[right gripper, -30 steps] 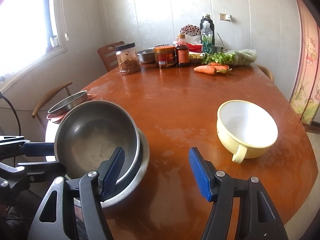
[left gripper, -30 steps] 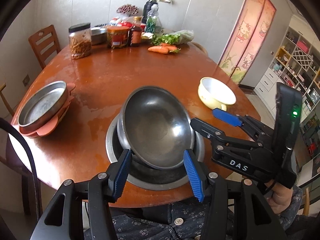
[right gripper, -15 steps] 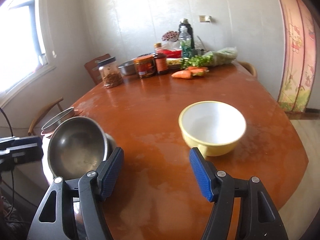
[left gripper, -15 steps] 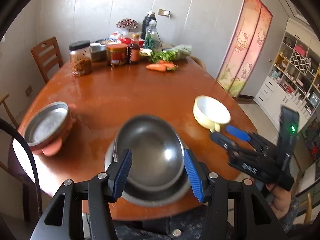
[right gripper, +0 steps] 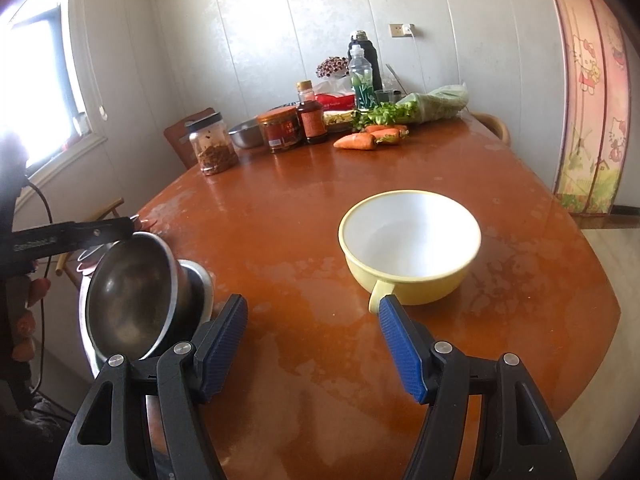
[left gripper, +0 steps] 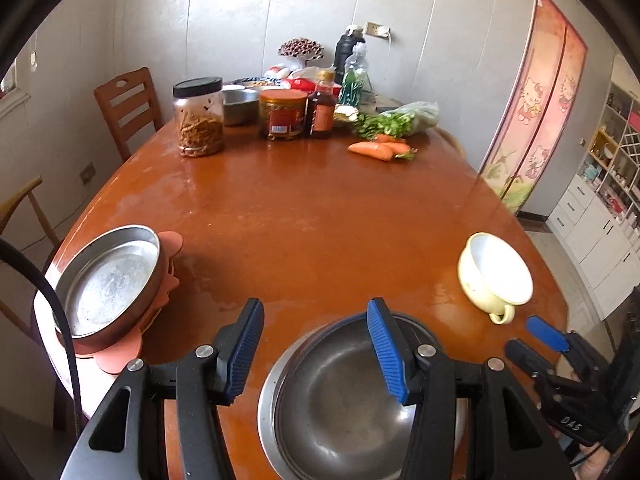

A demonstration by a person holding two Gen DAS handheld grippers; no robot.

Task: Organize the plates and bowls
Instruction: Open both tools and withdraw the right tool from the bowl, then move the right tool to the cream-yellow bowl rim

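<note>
From the shallow steel pan (left gripper: 108, 284) at the table's left edge, past the nested steel bowls (left gripper: 340, 392) under the empty, parted left gripper (left gripper: 316, 348), the right gripper (right gripper: 312, 344), fingers apart, should straddle the yellow bowl (right gripper: 410, 246) rim squarely beside its handle.

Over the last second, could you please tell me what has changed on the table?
The left gripper swung left off the nested steel bowls, now under its right finger; nothing sits between its jaws. The right gripper closed in on the yellow bowl, open and empty. The bowls, metal pan and jars stayed put.
</note>
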